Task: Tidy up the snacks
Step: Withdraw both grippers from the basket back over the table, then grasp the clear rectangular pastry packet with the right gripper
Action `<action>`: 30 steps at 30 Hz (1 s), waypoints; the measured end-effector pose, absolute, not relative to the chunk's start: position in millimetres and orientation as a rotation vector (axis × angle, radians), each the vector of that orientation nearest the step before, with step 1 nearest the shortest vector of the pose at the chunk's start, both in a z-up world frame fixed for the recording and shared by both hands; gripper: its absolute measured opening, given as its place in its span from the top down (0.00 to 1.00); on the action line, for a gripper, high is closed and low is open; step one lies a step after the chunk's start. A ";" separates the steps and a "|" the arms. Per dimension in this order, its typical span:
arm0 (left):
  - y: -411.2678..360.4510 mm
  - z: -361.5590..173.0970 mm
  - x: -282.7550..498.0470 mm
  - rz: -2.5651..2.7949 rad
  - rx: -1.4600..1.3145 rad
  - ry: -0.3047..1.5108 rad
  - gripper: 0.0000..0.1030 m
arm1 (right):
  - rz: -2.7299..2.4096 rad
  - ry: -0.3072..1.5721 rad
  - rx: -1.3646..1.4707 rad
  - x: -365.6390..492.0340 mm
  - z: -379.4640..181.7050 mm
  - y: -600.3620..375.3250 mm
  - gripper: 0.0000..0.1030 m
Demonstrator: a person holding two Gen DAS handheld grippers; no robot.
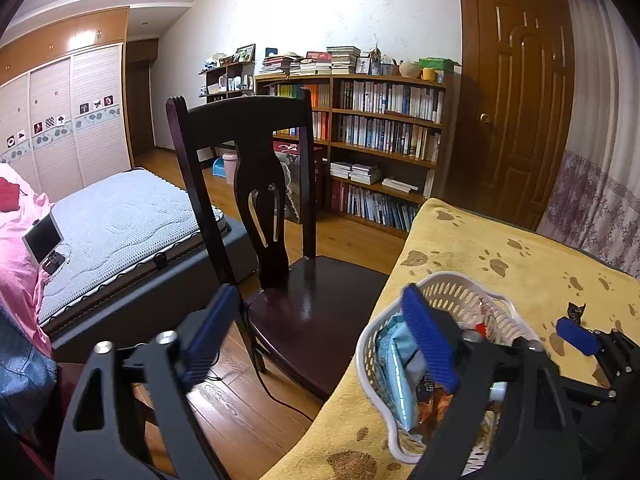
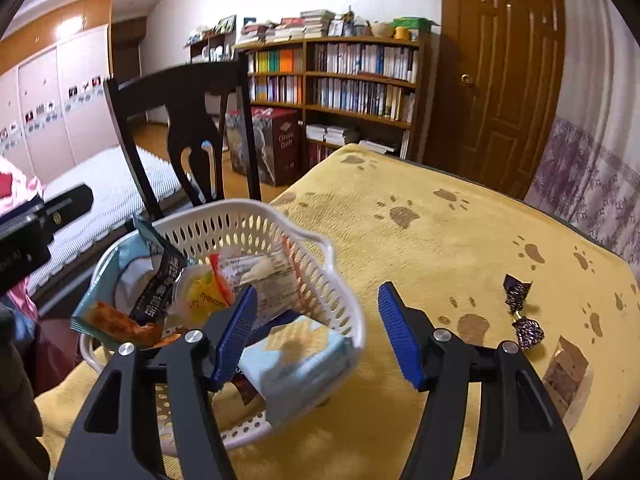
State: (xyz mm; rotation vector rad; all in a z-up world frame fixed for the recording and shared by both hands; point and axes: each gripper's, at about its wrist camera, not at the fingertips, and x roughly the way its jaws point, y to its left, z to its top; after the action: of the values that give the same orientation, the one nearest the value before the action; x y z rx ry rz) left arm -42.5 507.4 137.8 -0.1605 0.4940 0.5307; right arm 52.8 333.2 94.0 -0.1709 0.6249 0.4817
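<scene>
A white slotted basket [image 2: 248, 206] stands on the yellow paw-print cloth [image 2: 440, 232] and holds several snack packets. Among them are a teal bag [image 2: 120, 280], a yellow jelly cup [image 2: 204, 292] and a clear packet [image 2: 264, 272]. A light-blue packet [image 2: 296, 356], blurred, lies at the basket's near rim. My right gripper [image 2: 318, 334] is open just above that rim, holding nothing. Two purple wrapped candies [image 2: 528, 332] and a brown packet [image 2: 568, 372] lie on the cloth to its right. My left gripper [image 1: 320, 336] is open and empty, left of the basket [image 1: 452, 280].
A dark wooden chair [image 1: 280, 280] stands against the table's left edge, with a cable across the floor below. Beyond it are a bed [image 1: 120, 220], a bookshelf [image 1: 380, 132] and a shut door [image 1: 516, 100]. A purple curtain [image 2: 592, 184] hangs past the table's far right edge.
</scene>
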 end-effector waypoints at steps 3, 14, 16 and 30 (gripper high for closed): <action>504.1 140.1 -43.4 0.526 -0.155 0.488 0.13 | 0.454 0.618 -0.137 51.7 96.3 317.9 0.39; 484.1 143.6 -43.2 0.497 -0.120 0.477 0.13 | 0.274 0.635 -0.081 54.8 86.8 246.3 0.38; 478.9 144.4 -43.4 0.491 -0.110 0.475 0.13 | 0.236 0.643 -0.065 56.8 86.3 229.4 0.38; 447.0 149.7 -44.2 0.445 -0.052 0.463 0.13 | 0.026 0.669 0.054 65.1 75.2 111.5 0.38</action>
State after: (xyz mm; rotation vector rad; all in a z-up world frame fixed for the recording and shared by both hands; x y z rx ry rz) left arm -44.2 447.0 149.7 -0.0522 0.4634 0.4447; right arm 65.1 111.5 75.2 0.0544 0.6688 0.0265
